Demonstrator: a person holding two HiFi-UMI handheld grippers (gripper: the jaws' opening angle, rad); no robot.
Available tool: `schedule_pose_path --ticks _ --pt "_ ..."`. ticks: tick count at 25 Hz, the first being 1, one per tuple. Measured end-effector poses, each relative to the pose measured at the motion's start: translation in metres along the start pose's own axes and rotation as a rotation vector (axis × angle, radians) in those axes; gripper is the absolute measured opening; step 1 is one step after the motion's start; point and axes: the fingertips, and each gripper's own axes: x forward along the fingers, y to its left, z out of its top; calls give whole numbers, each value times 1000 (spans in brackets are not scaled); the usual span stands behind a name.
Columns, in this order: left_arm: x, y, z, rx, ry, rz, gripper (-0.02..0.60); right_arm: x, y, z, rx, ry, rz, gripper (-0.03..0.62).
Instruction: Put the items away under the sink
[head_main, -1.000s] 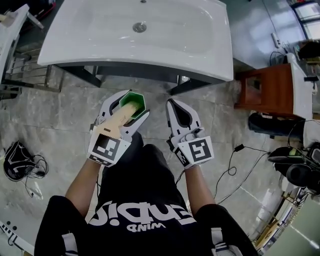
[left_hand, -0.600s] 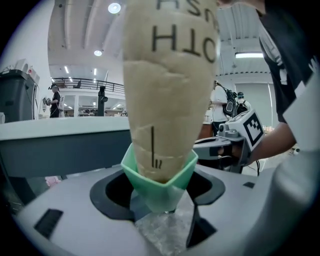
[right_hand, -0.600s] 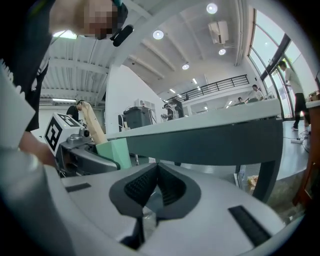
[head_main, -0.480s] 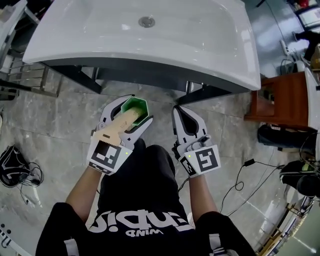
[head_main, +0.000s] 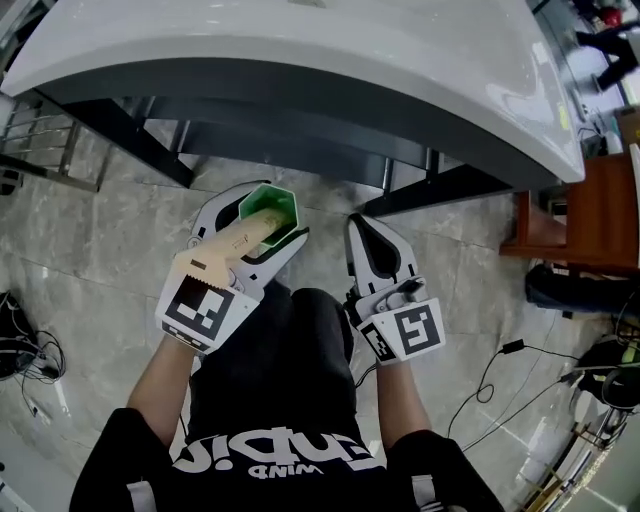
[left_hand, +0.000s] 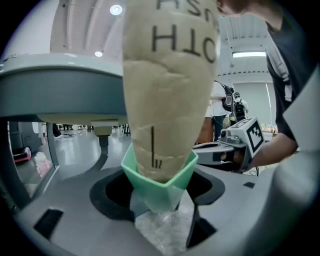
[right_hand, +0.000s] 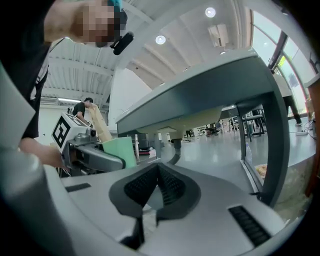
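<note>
The green cup (left_hand: 161, 181) sits between the jaws of my left gripper (head_main: 270, 215). The jaws are spread about as wide as the cup and pinch it on both sides. A tall tan paper packet (left_hand: 167, 95) stands inside the cup and sticks out of its top. The cup is up in the air over the stone floor (head_main: 90, 250), just in front of the white sink (head_main: 300, 70) and below its edge. My right gripper (right_hand: 157, 189) is beside the left one. Its jaws are pressed together with nothing between them.
</note>
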Motion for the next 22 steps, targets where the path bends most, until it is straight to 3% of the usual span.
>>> schedule_pose_path --ticks 6,10,22 --pt "23 -1 -30 -53 -17 -30 316 7 -14 -38 -10 4 -20 18" --pt "28 -2 -43 -40 -35 -50 316 2 -16 -53 -25 -6 -14 18" --pt "21 -23 -60 -34 -27 -50 316 -15 -13 -65 -47 -29 0 18"
